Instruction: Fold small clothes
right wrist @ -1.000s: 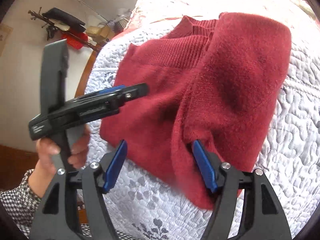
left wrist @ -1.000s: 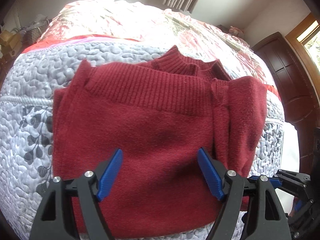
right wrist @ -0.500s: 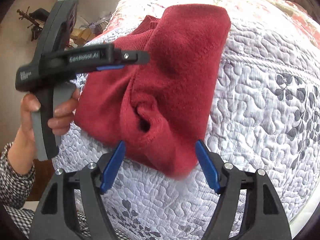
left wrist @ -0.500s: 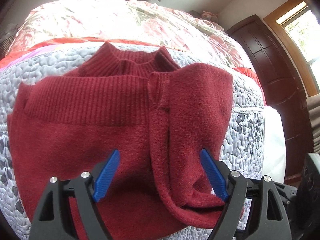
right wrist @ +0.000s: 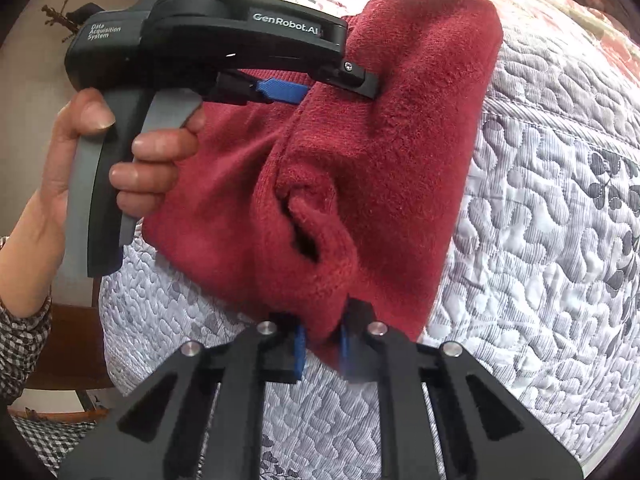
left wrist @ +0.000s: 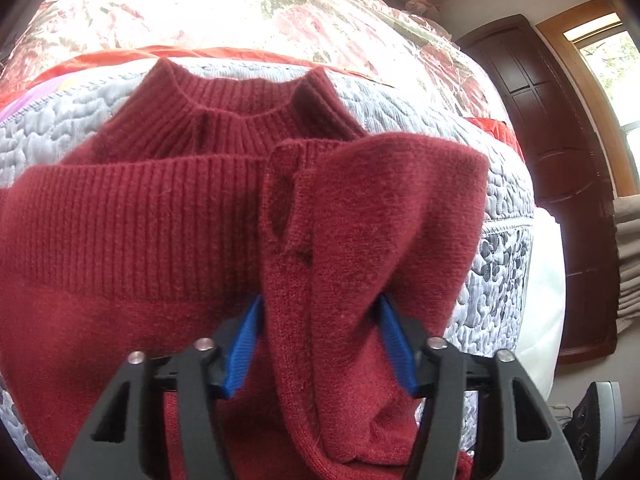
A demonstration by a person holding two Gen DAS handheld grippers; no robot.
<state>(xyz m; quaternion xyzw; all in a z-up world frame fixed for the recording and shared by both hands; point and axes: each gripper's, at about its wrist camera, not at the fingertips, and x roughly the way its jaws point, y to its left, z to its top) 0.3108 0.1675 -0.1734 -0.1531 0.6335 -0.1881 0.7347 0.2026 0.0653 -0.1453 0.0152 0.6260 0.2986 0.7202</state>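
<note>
A dark red knit sweater (left wrist: 132, 232) lies folded on the grey quilted bedspread (left wrist: 500, 280), collar at the far side. In the left wrist view a thick folded sleeve part (left wrist: 332, 280) runs between the blue pads of my left gripper (left wrist: 320, 344), which is shut on it. The right wrist view shows the sweater (right wrist: 400, 152) from the side, and my right gripper (right wrist: 322, 340) is shut on its near bottom edge. There my left gripper (right wrist: 336, 88) bites into the sweater's upper part, held by a person's hand (right wrist: 132, 160).
A floral cover (left wrist: 240, 12) lies on the bed beyond the sweater. A dark wooden door (left wrist: 560, 160) and a window stand to the right. The bedspread (right wrist: 540, 220) spreads wide to the right of the sweater. A checked sleeve (right wrist: 24, 340) is at the lower left.
Both grippers have closed from wide open onto the sweater. The left gripper moved forward and right over the folded sleeve part; the right one came up to the sweater's near edge.
</note>
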